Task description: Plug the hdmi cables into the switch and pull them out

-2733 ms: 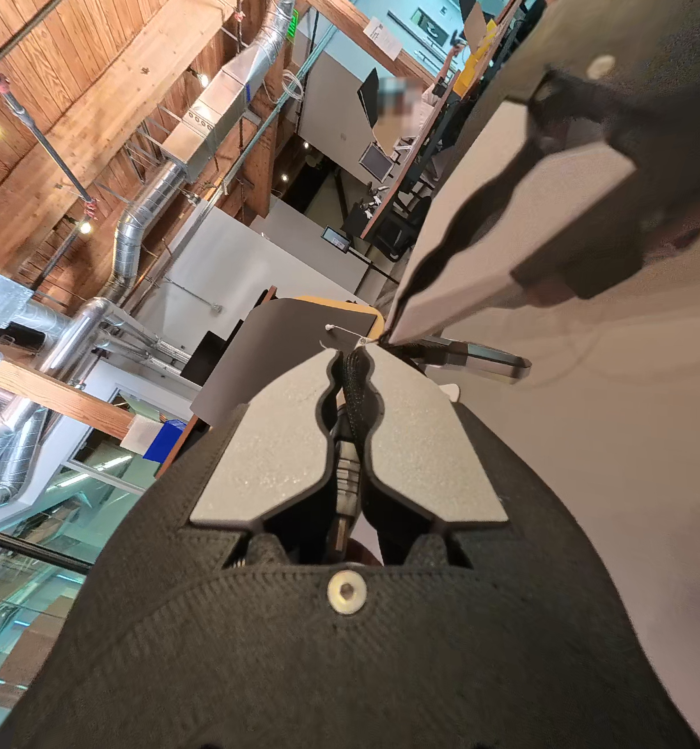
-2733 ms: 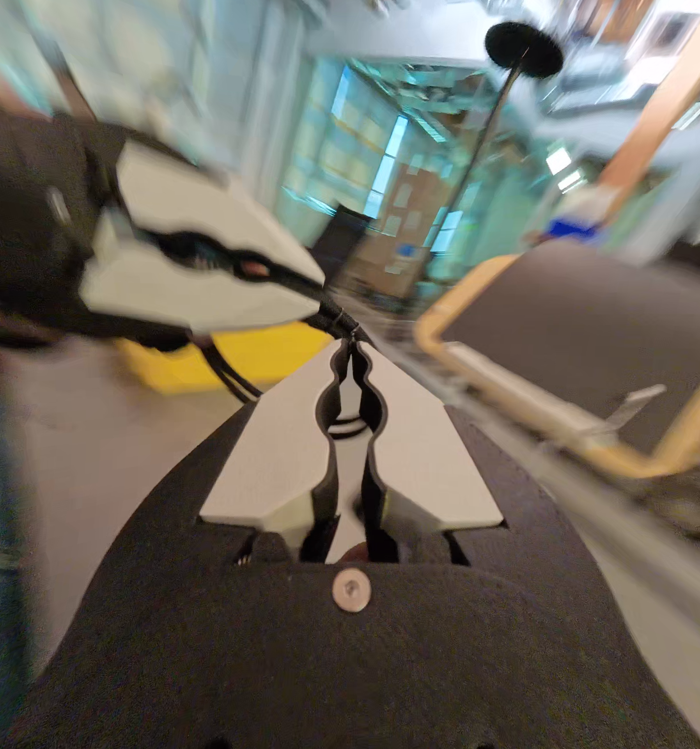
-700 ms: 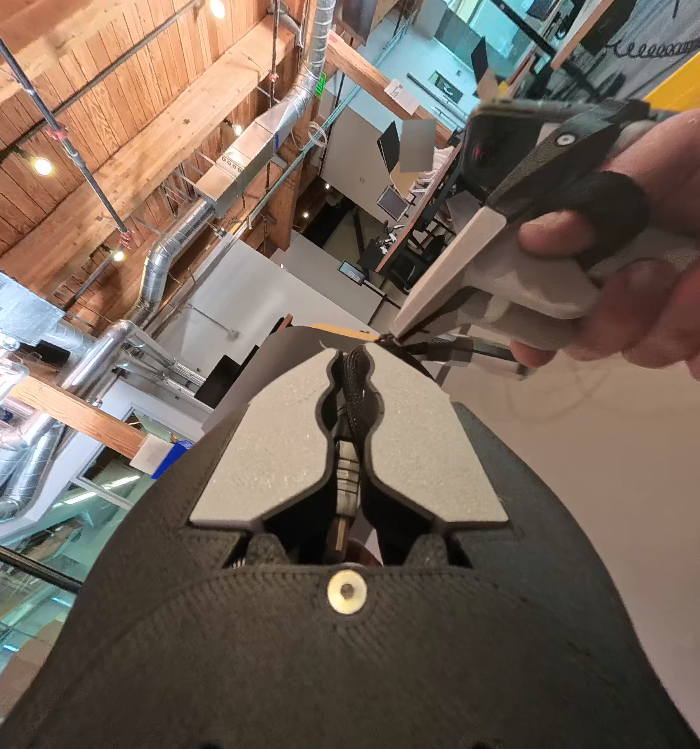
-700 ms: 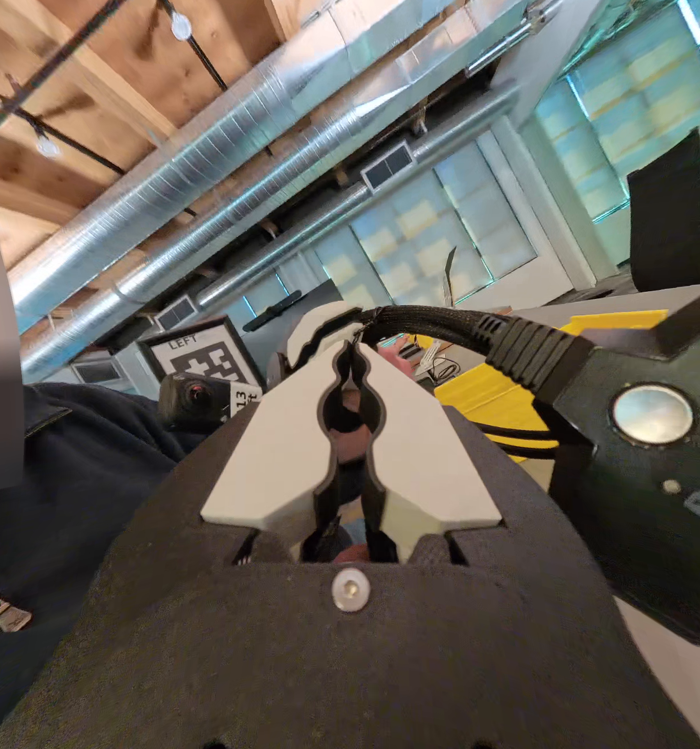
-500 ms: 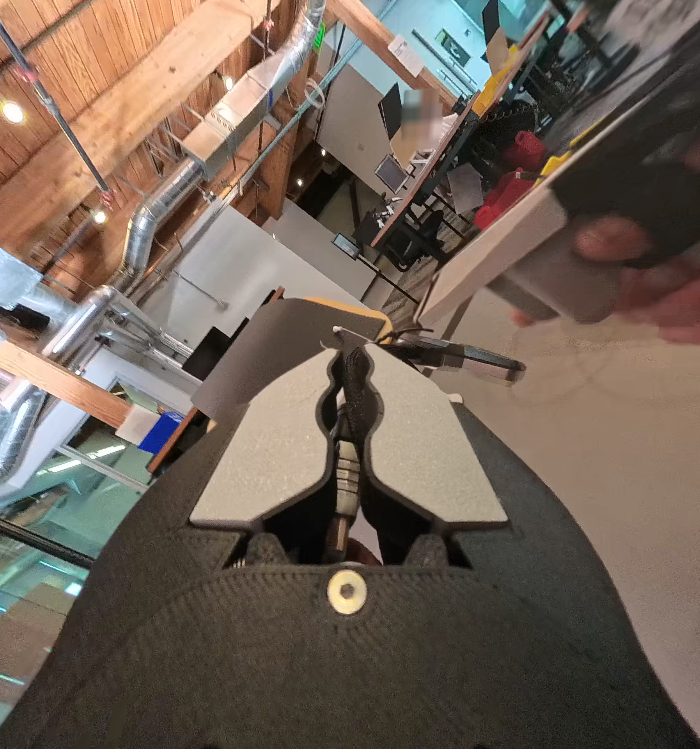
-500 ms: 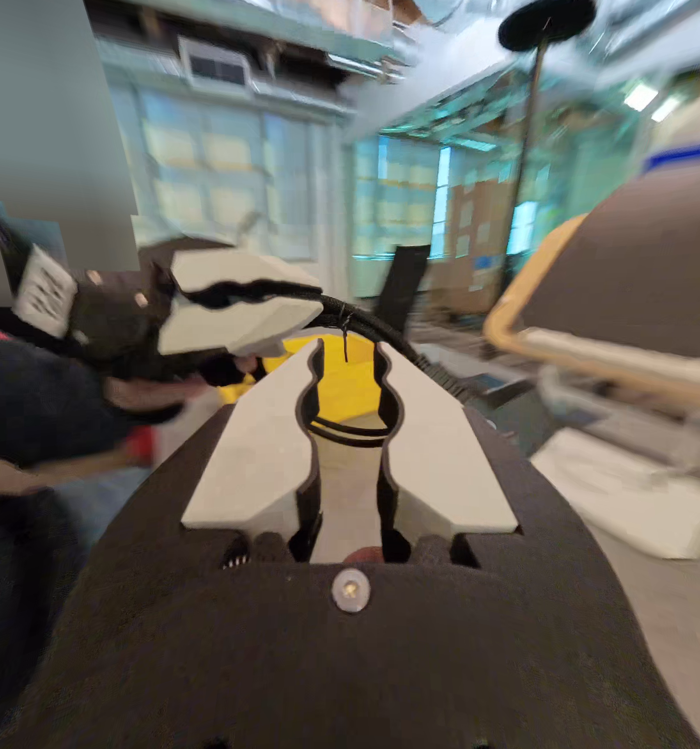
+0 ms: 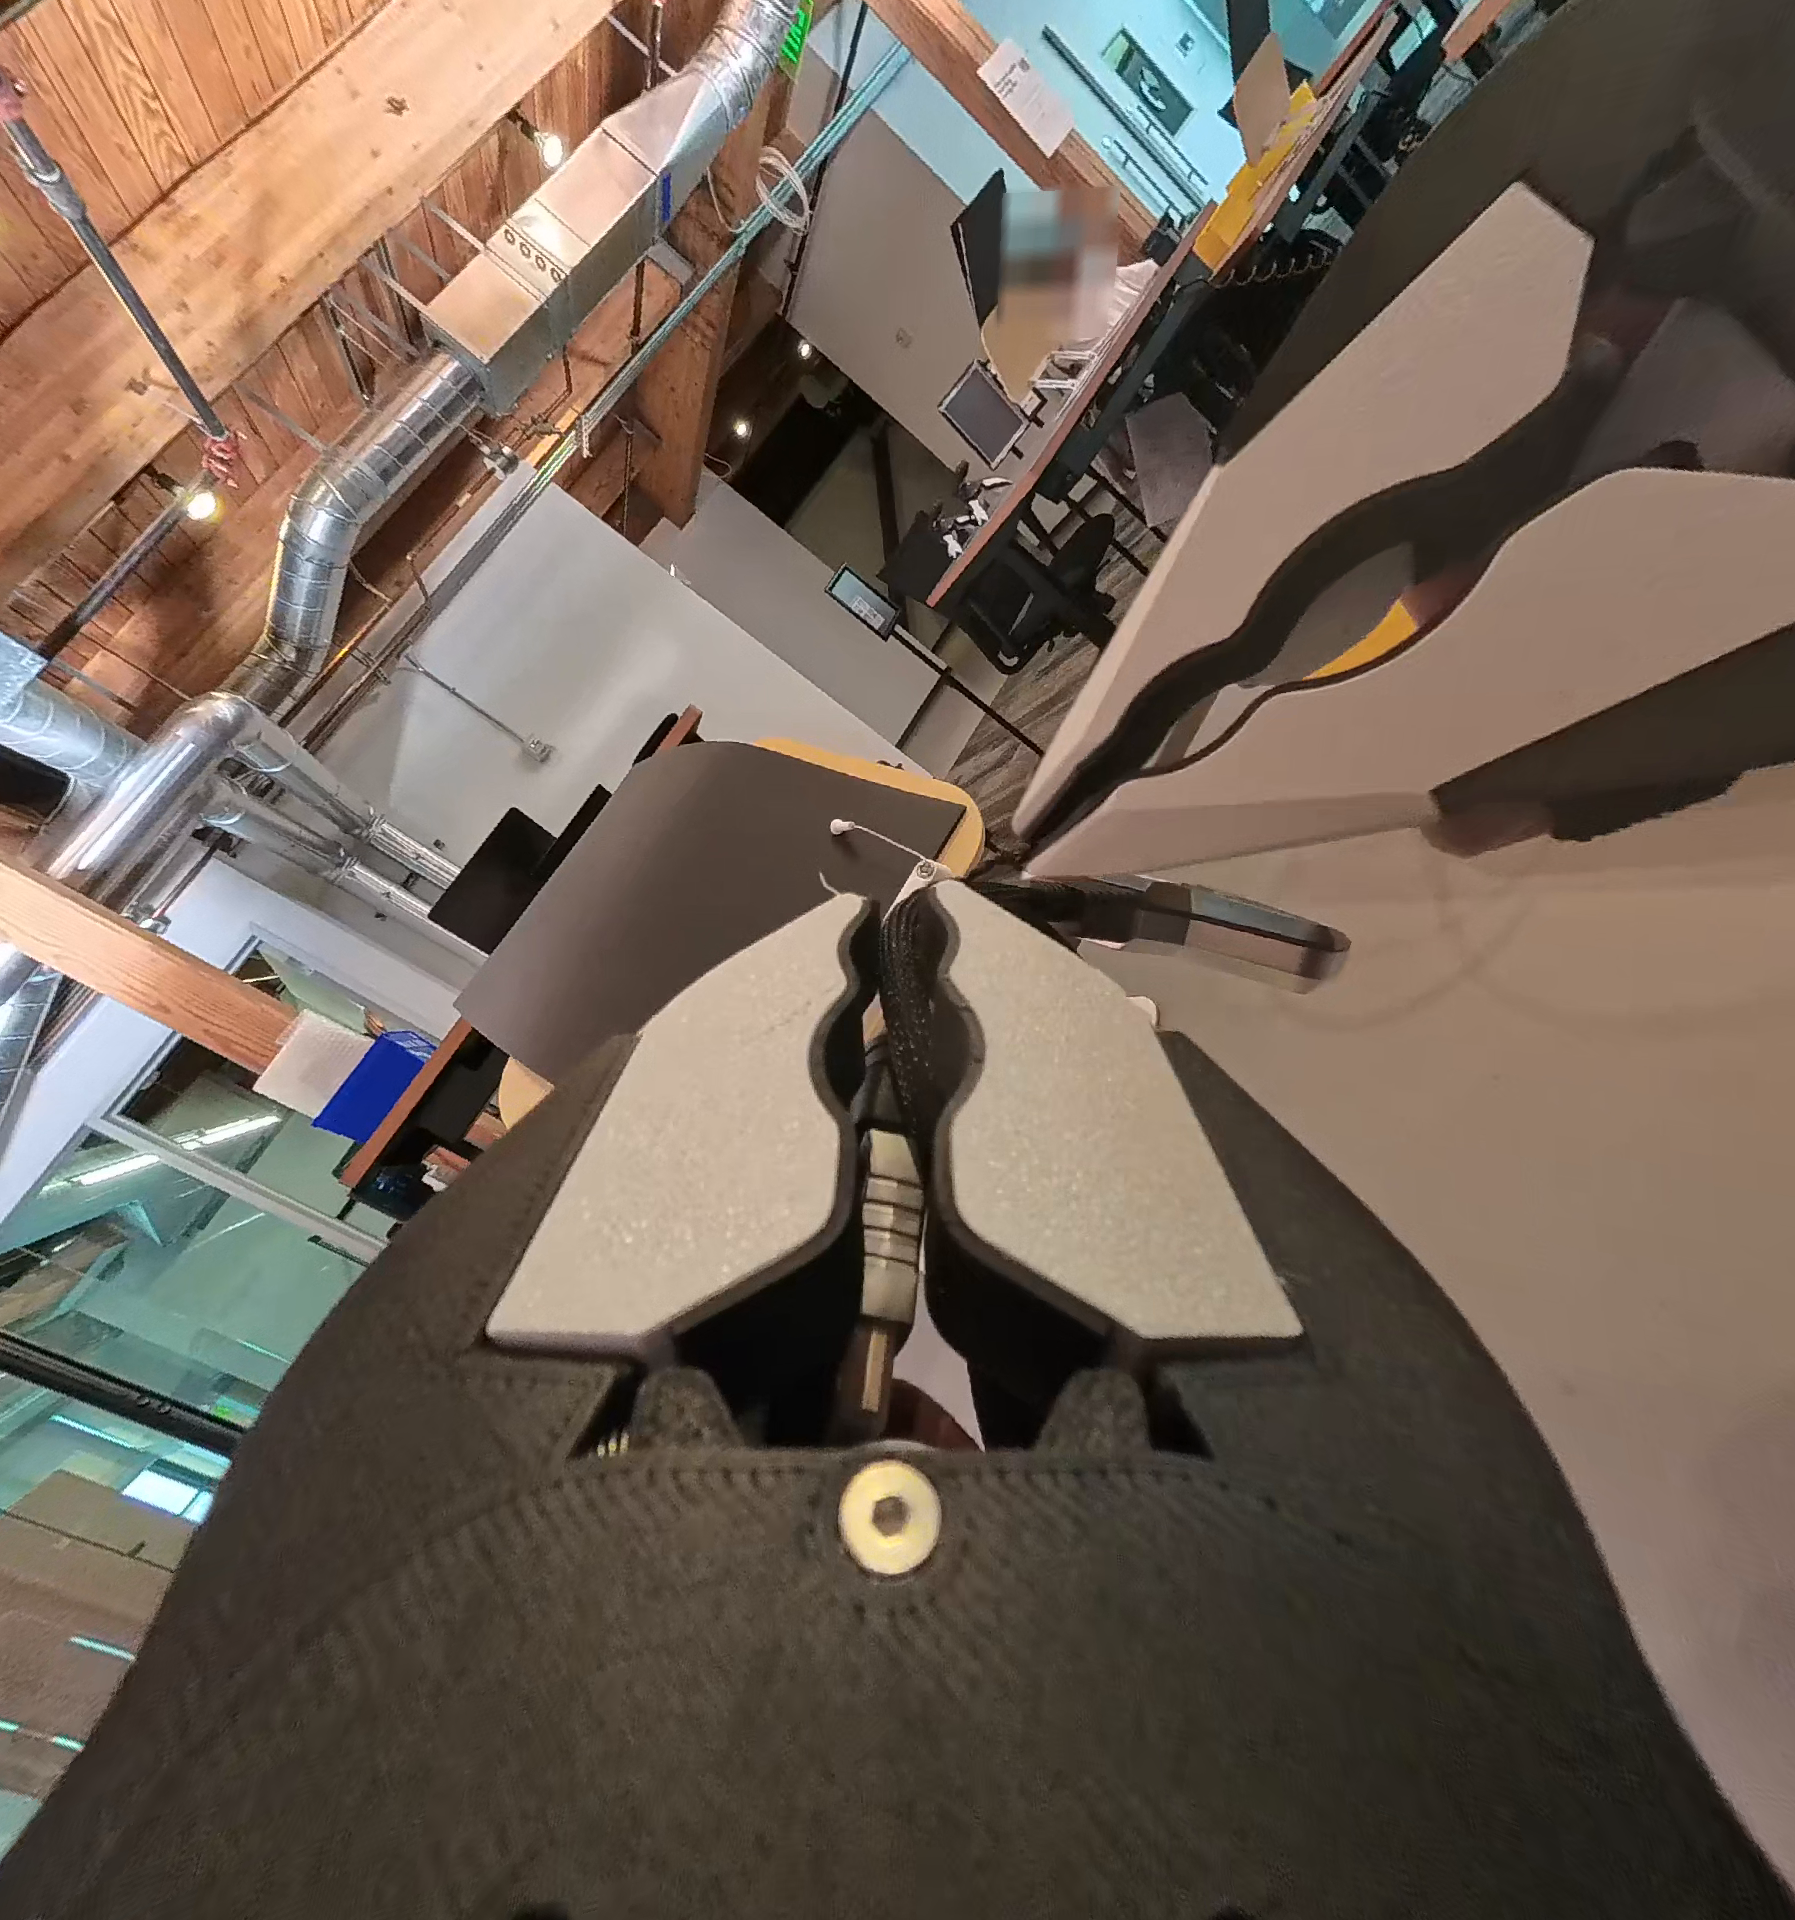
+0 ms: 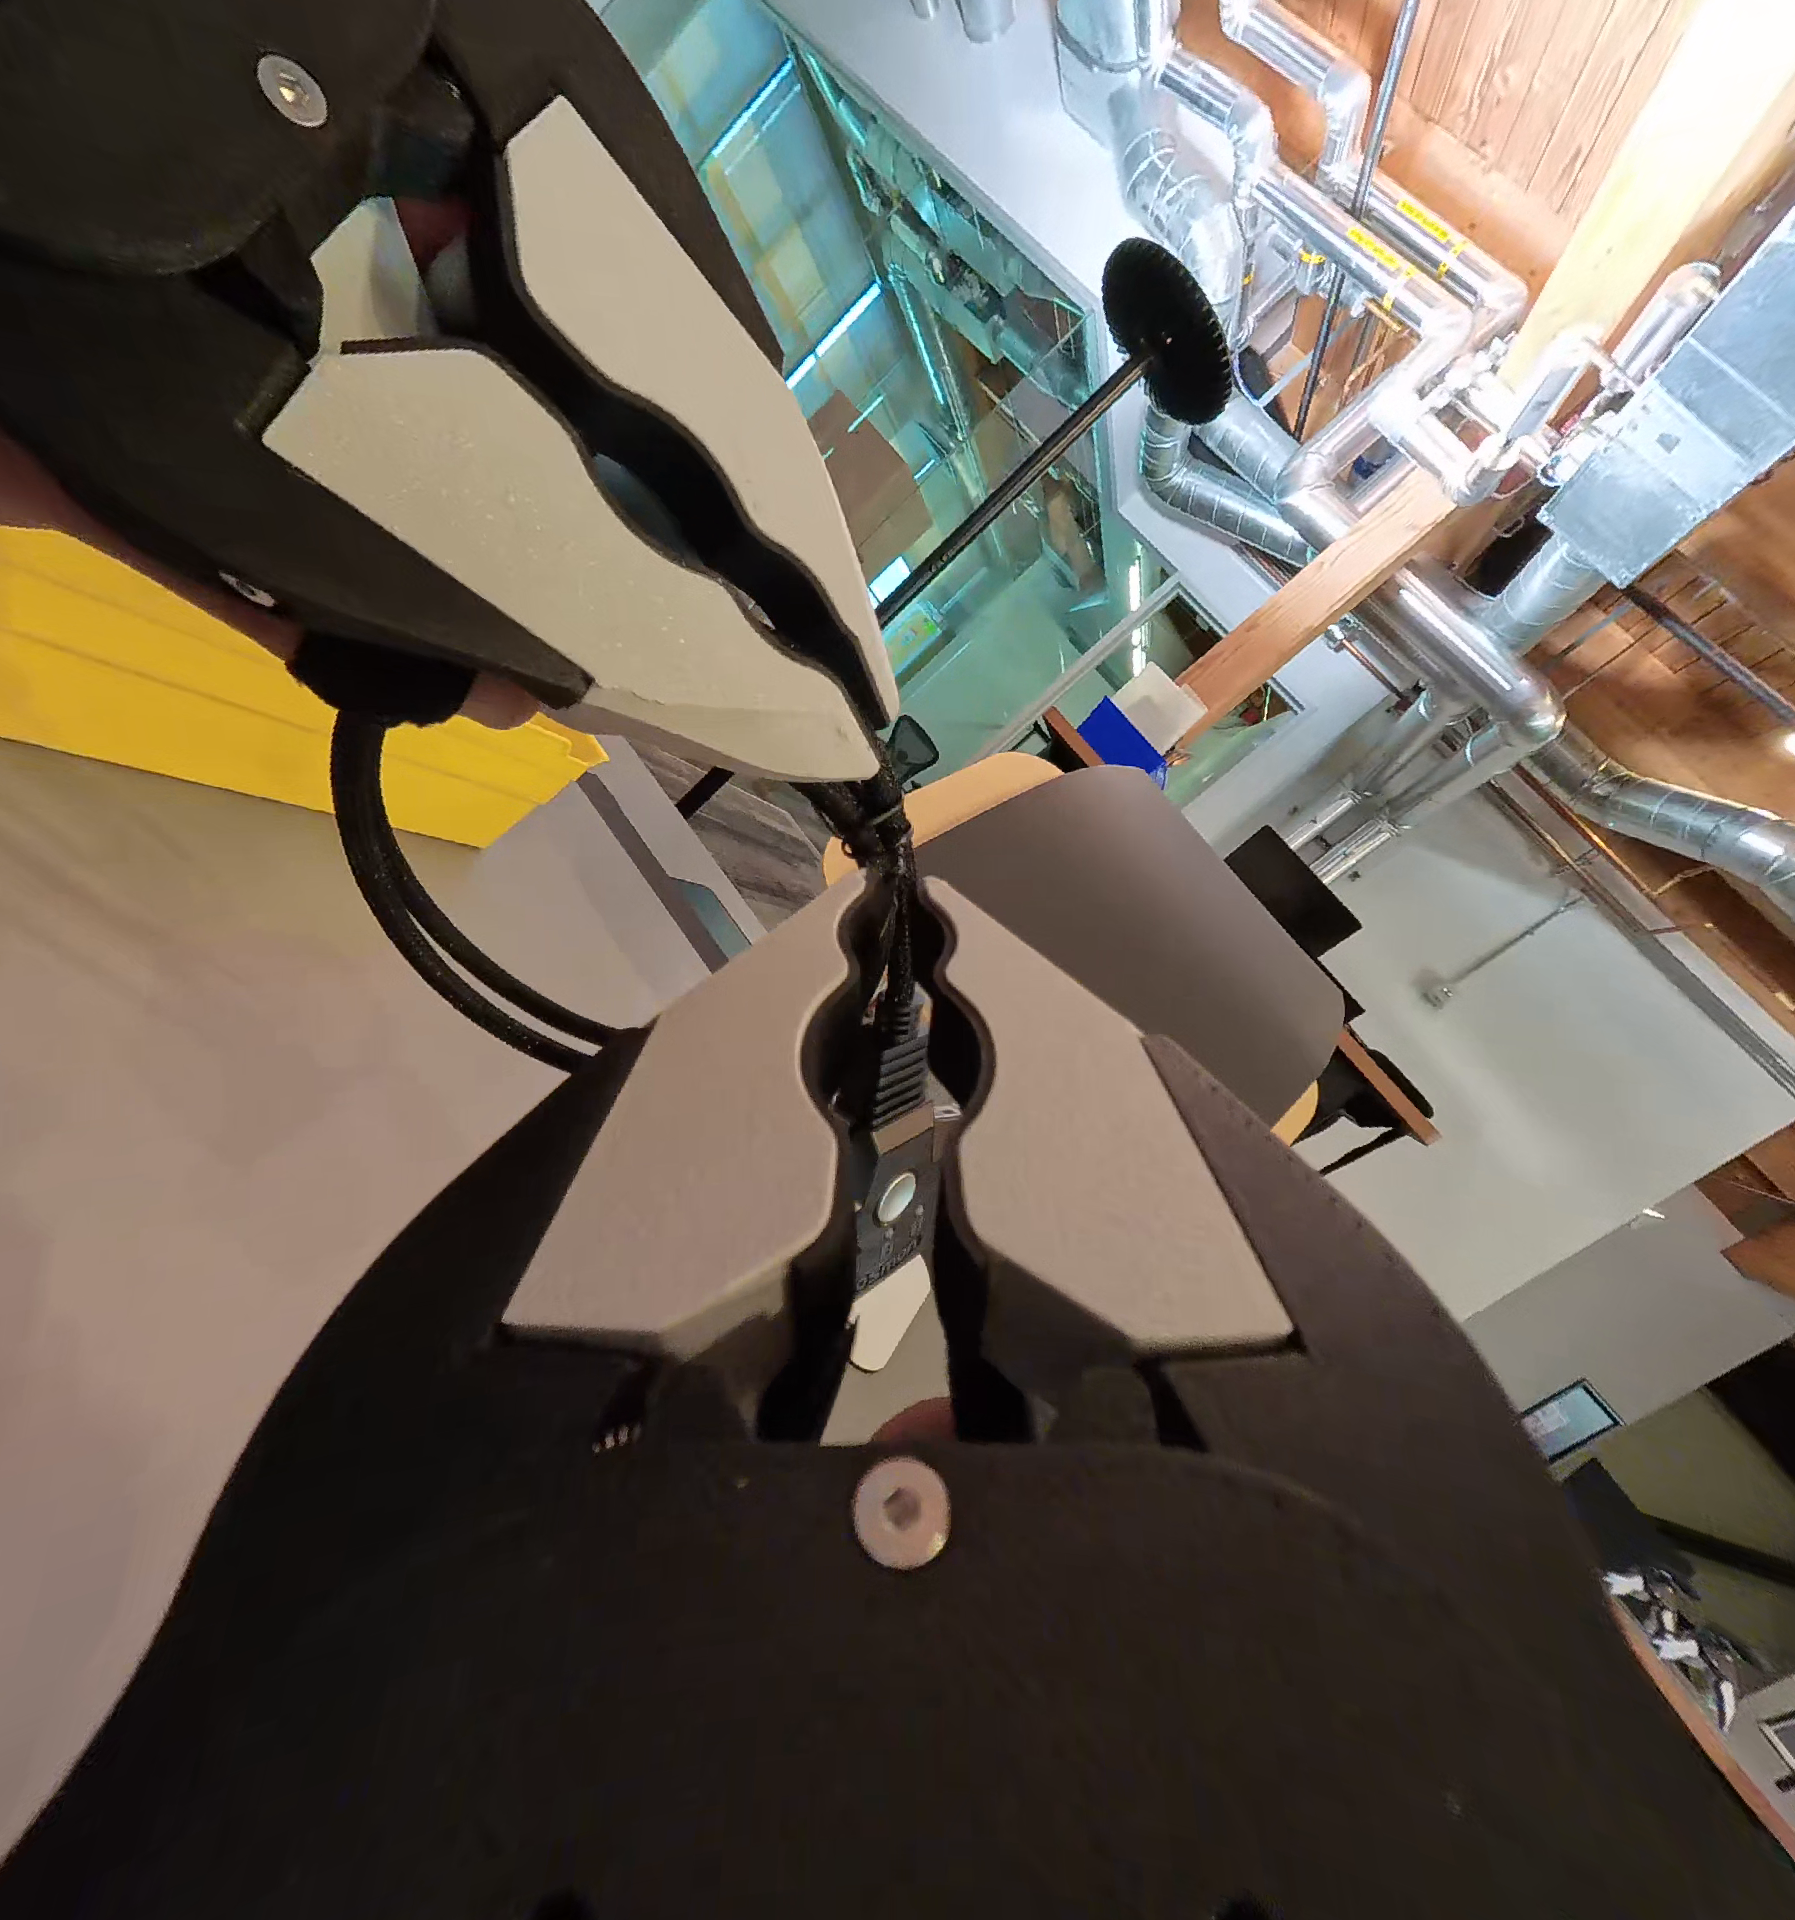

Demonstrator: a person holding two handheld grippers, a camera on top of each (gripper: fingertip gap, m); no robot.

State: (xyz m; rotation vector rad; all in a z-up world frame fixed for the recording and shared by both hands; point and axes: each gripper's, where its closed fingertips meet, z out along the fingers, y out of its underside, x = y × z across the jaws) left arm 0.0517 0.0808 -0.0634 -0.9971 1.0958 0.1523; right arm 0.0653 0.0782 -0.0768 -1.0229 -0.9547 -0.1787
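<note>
My left gripper (image 7: 898, 904) is shut on a black braided HDMI cable (image 7: 908, 997); a metal plug (image 7: 888, 1216) sits between its fingers. A second silver plug (image 7: 1215, 935) juts right just past its tips. My right gripper (image 8: 898, 894) is shut on the small black switch (image 8: 898, 1205) with a round silver button, and the switch's cables (image 8: 888, 831) run out past its tips. Both grippers are held tip to tip above the grey table (image 7: 1495, 1247). The right gripper shows at upper right in the left wrist view (image 7: 1023, 831). The left gripper shows at upper left in the right wrist view (image 8: 877, 738).
A loop of black cable (image 8: 405, 935) hangs over the grey table (image 8: 145, 1039). A yellow bin (image 8: 197, 665) stands at the table's far side. A dark chair back with a tan rim (image 7: 727, 883) stands behind the grippers. Desks and monitors lie farther off. Only a small space, under 4 cm, lies between the two pairs of fingers.
The right gripper was open and swinging in blur; now it is shut on the switch and its tips meet the left gripper's. The left gripper has kept its hold on the cable.
</note>
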